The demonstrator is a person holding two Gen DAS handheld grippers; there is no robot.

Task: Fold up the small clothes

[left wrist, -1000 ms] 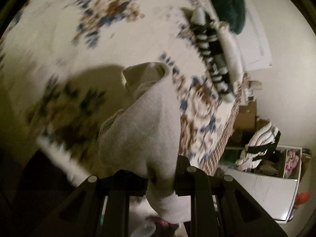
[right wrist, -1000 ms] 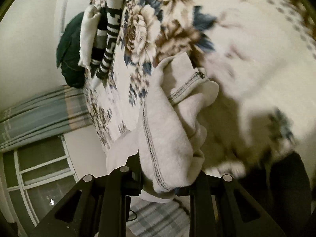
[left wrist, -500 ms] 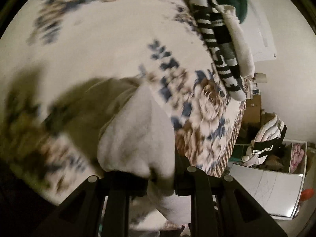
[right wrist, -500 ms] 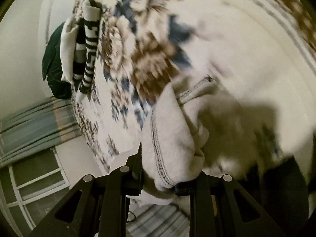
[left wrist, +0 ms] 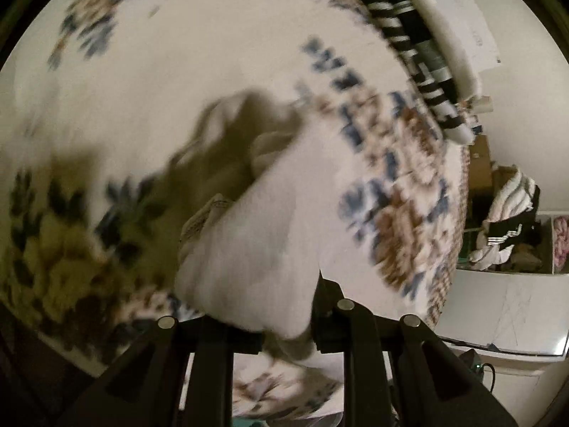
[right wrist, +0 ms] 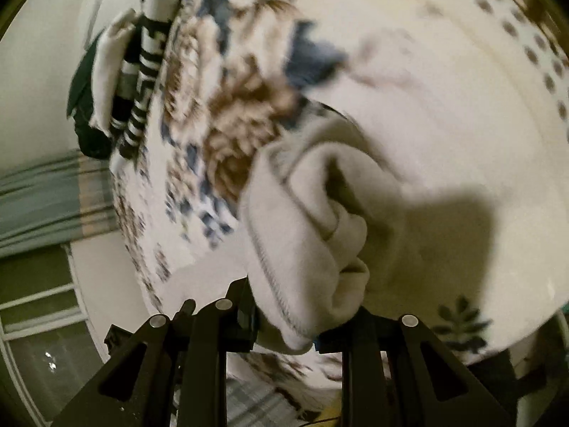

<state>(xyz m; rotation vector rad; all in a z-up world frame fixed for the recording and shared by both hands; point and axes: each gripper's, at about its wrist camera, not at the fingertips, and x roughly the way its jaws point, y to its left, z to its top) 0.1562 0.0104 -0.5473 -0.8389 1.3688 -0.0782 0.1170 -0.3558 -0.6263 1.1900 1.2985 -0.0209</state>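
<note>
The cream fleece garment hangs bunched over the floral bedspread, gripped at two places. Its long axis runs from each gripper away toward the bedspread, and its far end points at the bedspread's plain cream centre.

The left gripper has its jaws clamped on a thick fold of the garment. The cloth fills the gap between the fingers and spills below them. The right gripper likewise has its jaws clamped on the garment, with the fold bulging above the fingers.

Left wrist view only:
- a ribbed or stitched hem on the garment's left edge, motion-blurred;
- beyond the bedspread's right edge, a white cabinet with a heap of clothes on top.

Right wrist view only:
- a dark overlock seam running along the garment's left edge, from the gripper upward;
- folds rolled inward at the garment's middle;
- beyond the bedspread's left edge, a striped curtain and a window.

Both views show a stack of folded clothes at the far edge of the bedspread, well apart from the garment. It includes a black-and-white patterned piece.
</note>
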